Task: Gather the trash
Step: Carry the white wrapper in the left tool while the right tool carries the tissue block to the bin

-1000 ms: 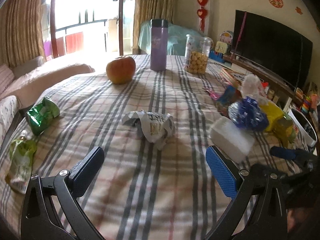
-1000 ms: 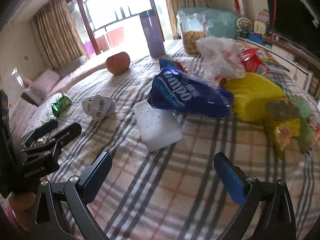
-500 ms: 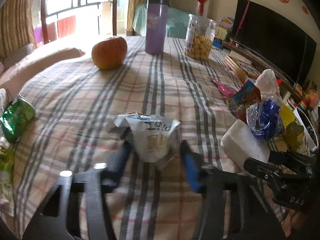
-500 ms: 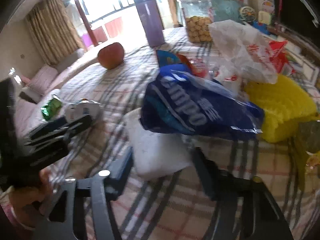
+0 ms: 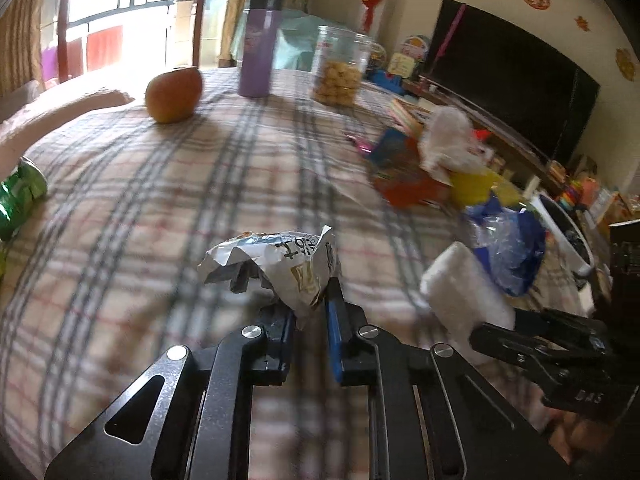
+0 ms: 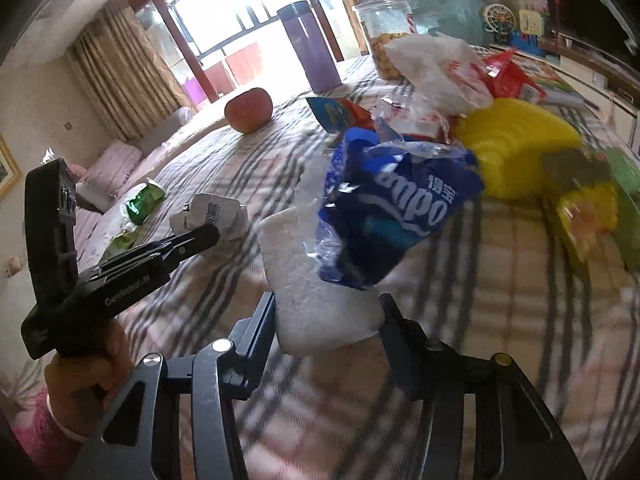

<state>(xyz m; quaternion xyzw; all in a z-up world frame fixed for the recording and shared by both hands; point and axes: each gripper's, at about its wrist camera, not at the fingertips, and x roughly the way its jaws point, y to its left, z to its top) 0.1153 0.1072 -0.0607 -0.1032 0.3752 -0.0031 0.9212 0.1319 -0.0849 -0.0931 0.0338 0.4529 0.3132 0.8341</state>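
Note:
My left gripper [image 5: 310, 312] is shut on a crumpled white wrapper [image 5: 280, 264] and holds it just above the plaid tablecloth [image 5: 140, 200]. The wrapper also shows in the right wrist view [image 6: 212, 216] with the left gripper [image 6: 200, 240] on it. My right gripper [image 6: 328, 320] is shut on a white foam block [image 6: 316, 300], with a blue tissue pack wrapper [image 6: 392, 212] resting on the block's far end. The block [image 5: 460, 296] and blue wrapper [image 5: 508, 248] also show in the left wrist view.
An apple [image 5: 174, 94], a purple flask [image 5: 258, 50] and a jar of snacks [image 5: 340, 70] stand at the far side. Green wrappers [image 5: 18, 200] lie at the left edge. A pile of white, yellow and red packaging [image 6: 500, 120] lies to the right.
Both grippers moved forward and closed: the left on the crumpled white wrapper, the right on the white foam block. Both objects are now lifted slightly.

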